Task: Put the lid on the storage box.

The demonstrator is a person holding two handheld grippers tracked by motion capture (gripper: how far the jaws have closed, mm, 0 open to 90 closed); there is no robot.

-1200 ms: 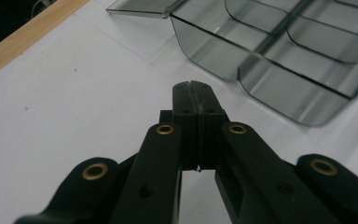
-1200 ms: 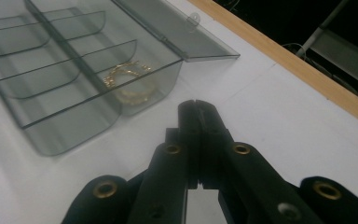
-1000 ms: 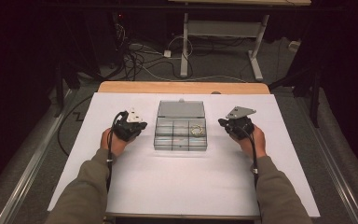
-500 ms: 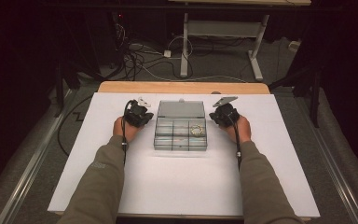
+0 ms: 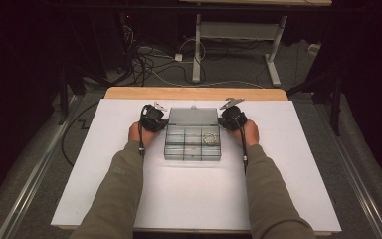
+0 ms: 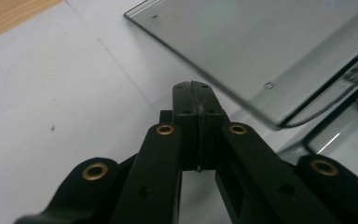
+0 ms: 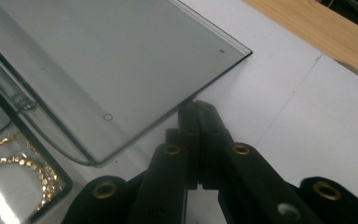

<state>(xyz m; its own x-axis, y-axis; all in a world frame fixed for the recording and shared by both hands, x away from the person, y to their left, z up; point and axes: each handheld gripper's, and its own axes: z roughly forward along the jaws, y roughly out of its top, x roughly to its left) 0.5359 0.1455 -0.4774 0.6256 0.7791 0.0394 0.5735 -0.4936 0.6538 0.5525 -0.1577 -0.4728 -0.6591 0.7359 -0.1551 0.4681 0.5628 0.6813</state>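
A clear plastic compartment box (image 5: 193, 144) lies in the middle of the white table, its lid (image 5: 192, 116) folded open toward the far side. A gold chain (image 5: 209, 138) rests in a right-hand compartment, and the chain (image 7: 14, 161) shows again in the right gripper view. My left gripper (image 5: 155, 117) sits at the lid's left edge, jaws pressed together with nothing between them (image 6: 192, 88). My right gripper (image 5: 230, 117) sits at the lid's right edge, also shut and empty (image 7: 199, 108), its tips just under the lid's (image 7: 121, 60) edge.
The white sheet (image 5: 194, 199) covers the table, with a wooden strip (image 5: 194, 93) along the far edge. Beyond it are a desk frame (image 5: 238, 35) and cables (image 5: 144, 59) on the floor. Both forearms reach in from the near side.
Both hands have moved forward and inward, from beside the box to the left and right edges of its open lid. Both grippers stay shut.
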